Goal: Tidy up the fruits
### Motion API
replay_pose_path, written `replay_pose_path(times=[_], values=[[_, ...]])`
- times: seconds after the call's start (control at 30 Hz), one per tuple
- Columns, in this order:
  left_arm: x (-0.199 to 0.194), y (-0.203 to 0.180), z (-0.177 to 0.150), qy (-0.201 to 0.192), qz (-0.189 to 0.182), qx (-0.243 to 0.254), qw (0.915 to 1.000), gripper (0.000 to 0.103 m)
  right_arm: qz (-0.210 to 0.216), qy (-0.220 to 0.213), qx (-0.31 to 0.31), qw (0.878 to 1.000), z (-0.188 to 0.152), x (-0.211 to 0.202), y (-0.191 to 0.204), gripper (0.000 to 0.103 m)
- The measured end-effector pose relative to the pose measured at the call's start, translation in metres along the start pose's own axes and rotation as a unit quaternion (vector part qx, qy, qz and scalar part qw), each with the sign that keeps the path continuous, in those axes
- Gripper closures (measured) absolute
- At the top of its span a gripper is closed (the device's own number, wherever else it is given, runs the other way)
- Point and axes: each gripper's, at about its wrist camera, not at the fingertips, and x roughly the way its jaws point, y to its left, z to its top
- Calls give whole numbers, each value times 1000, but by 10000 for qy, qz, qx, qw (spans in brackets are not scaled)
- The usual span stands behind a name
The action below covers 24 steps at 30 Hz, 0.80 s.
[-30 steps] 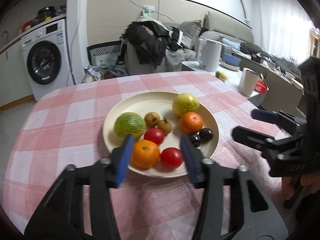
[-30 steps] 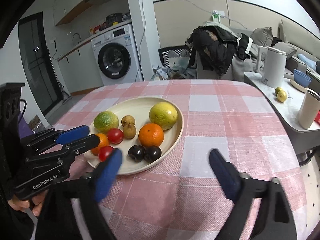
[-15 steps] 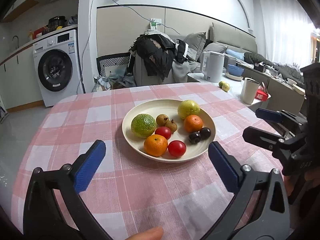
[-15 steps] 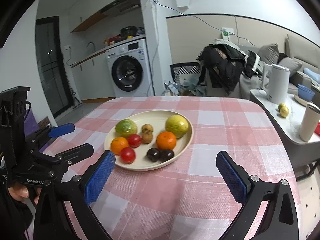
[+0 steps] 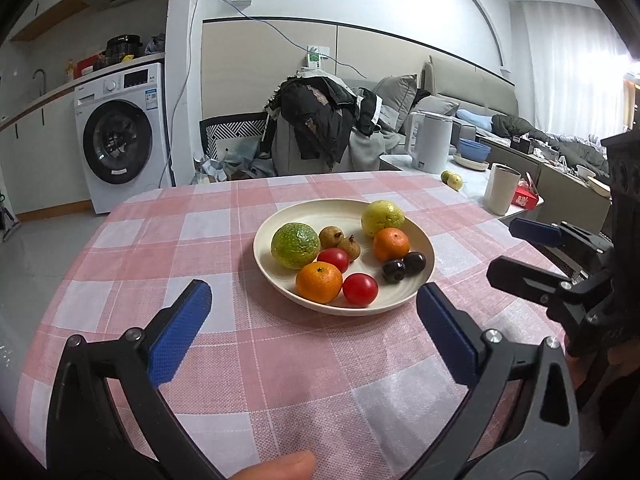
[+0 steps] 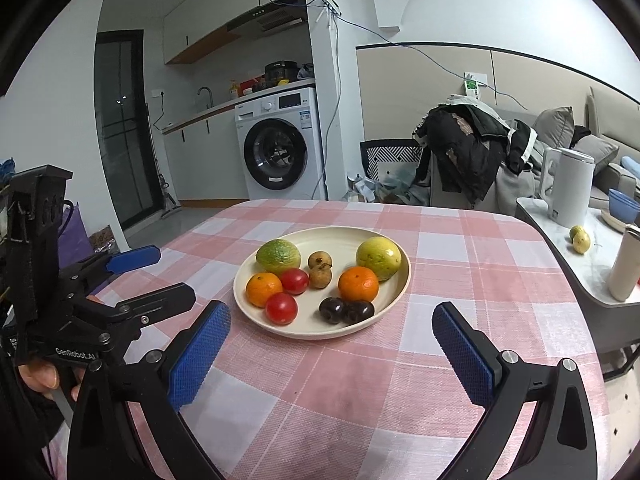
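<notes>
Table [image 5: 160, 248] with pink-white check cloth fills the space ahead of both claws. Cream plate [image 5: 268, 276] sits on it, just ahead of the left claw [image 5: 316, 320] and ahead, slightly left, of the right claw [image 6: 332, 336]. Both claws gape wide, nothing between the blue pads, neither touching plate or fruit. The right claw also shows at the right edge of the left view [image 5: 520, 252], beside the plate.

All fruit is on the plate. Green citrus [image 5: 295, 245] far left, yellow-green citrus [image 5: 383, 218] far right. Two oranges: one [image 5: 319, 282] nearest the left claw, one [image 5: 391, 244] just below the yellow-green citrus. Two red tomatoes [image 5: 360, 289] [image 5: 333, 260] beside the near orange. Two dark plums [image 5: 394, 271] [image 5: 415, 262] touching, on the plate's right near side. Two small brown fruits [image 5: 331, 237] [image 5: 349, 247] at center.

A fingertip [image 5: 276, 468] pokes in under the left claw.
</notes>
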Motion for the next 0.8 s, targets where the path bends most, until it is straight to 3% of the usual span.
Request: replay_pose_path(times=[0.8], values=[[1, -2, -2, 7, -64, 37, 10000, 1, -39, -125, -117, 9998, -3, -3, 5, 0]])
